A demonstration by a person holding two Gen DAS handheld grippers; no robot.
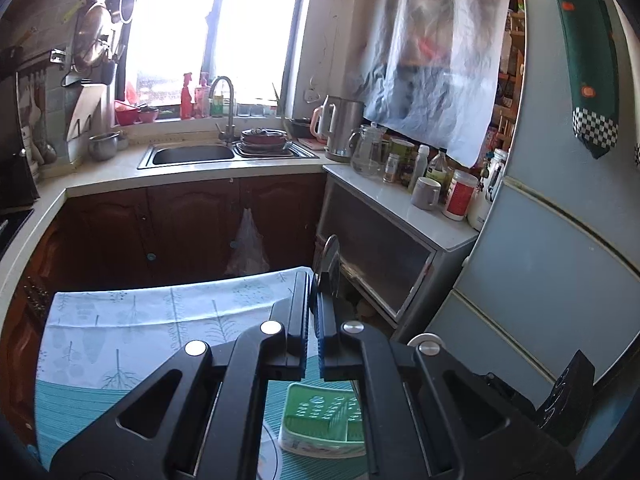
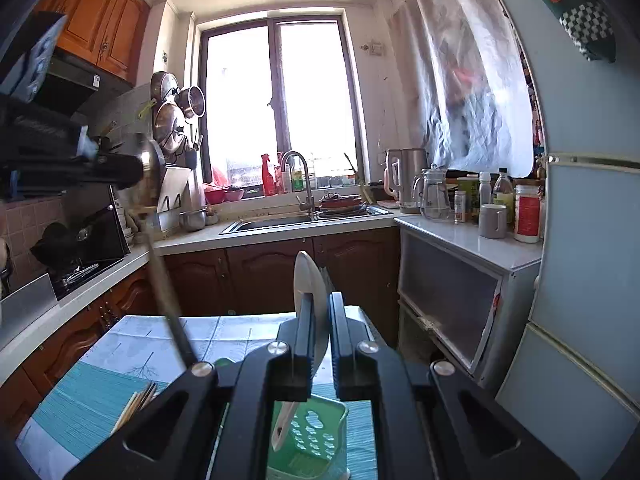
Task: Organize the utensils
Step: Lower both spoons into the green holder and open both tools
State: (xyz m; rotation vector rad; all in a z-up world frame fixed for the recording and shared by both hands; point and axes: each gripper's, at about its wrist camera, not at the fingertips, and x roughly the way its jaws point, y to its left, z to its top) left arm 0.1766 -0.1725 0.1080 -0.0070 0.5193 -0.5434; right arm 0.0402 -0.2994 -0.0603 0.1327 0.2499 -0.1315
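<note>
Left tongs (image 1: 314, 300) are clenching a thin metal spoon (image 1: 329, 254); right tongs (image 2: 320, 316) are grasping a flat white spoon (image 2: 306, 280), perforated green plastic basket (image 2: 316, 436) lying lower centre.

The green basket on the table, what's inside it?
The green basket holds a pale utensil handle. The right hand-held gripper covers the rest of the basket, so more things may be hidden.

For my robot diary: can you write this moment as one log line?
left gripper: shut on metal spoon | right gripper: shut on white spoon | green basket: below, on table
</note>
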